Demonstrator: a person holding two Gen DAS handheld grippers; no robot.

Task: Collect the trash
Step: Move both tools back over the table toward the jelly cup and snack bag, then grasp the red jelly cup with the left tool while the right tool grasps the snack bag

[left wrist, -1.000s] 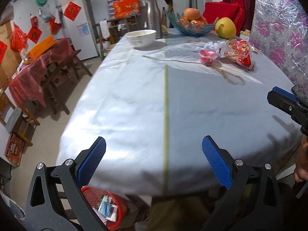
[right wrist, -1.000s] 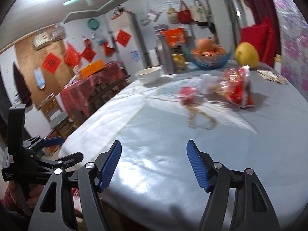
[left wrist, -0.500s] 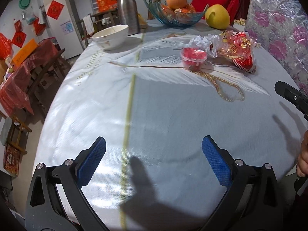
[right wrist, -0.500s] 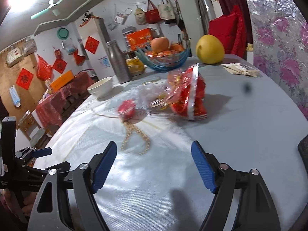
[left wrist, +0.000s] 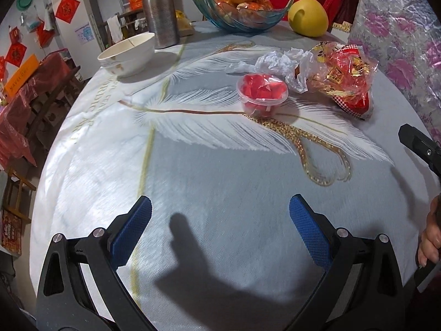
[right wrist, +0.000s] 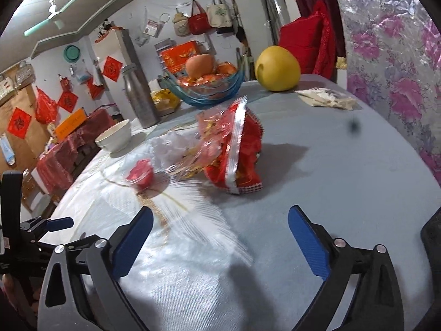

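Observation:
A clear plastic cup with red scraps (left wrist: 261,92) stands mid-table; it also shows in the right wrist view (right wrist: 141,176). Behind it lies crumpled white plastic (left wrist: 278,63) and a red and gold snack bag (left wrist: 343,77), seen upright in the right wrist view (right wrist: 234,149). My left gripper (left wrist: 220,231) is open and empty above the near part of the table. My right gripper (right wrist: 220,242) is open and empty, a short way in front of the snack bag.
A white bowl (left wrist: 128,53), steel flask (left wrist: 160,9), blue glass fruit bowl (left wrist: 239,11) and yellow pomelo (left wrist: 307,16) stand at the far side. Papers (right wrist: 325,98) lie near the floral wall. The grey feather-print tablecloth (left wrist: 220,171) covers the table.
Both grippers have moved forward over the table toward the trash, which now looks nearer and larger. The red bin under the table edge has left the left wrist view.

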